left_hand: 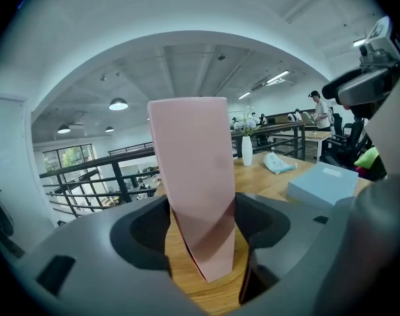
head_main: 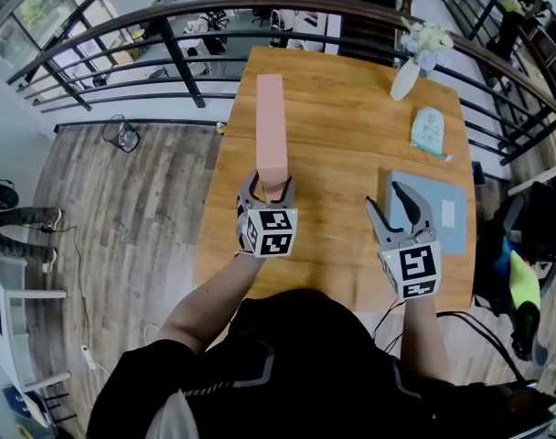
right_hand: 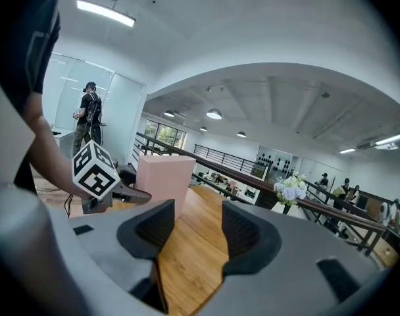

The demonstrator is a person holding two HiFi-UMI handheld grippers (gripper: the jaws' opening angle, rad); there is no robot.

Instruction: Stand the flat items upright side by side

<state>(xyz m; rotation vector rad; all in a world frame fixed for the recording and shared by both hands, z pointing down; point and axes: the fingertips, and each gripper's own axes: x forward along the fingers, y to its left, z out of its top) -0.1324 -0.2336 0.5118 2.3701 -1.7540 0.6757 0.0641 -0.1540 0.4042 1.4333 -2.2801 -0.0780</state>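
Head view: a pink box stands upright on the bench, its base between the left tool's jaws. The right tool hangs above a flat blue box.

Left gripper view: the jaws are wide and press on the pink box's sides.

Right gripper view: the jaws are apart with only bench wood between them, and the blue box is out of frame.

An open-plan office on an upper level: a black metal railing borders the grey wood-plank floor and the long wooden bench. Beyond it stand other desks with people, under round ceiling lamps and beside tall glass windows.
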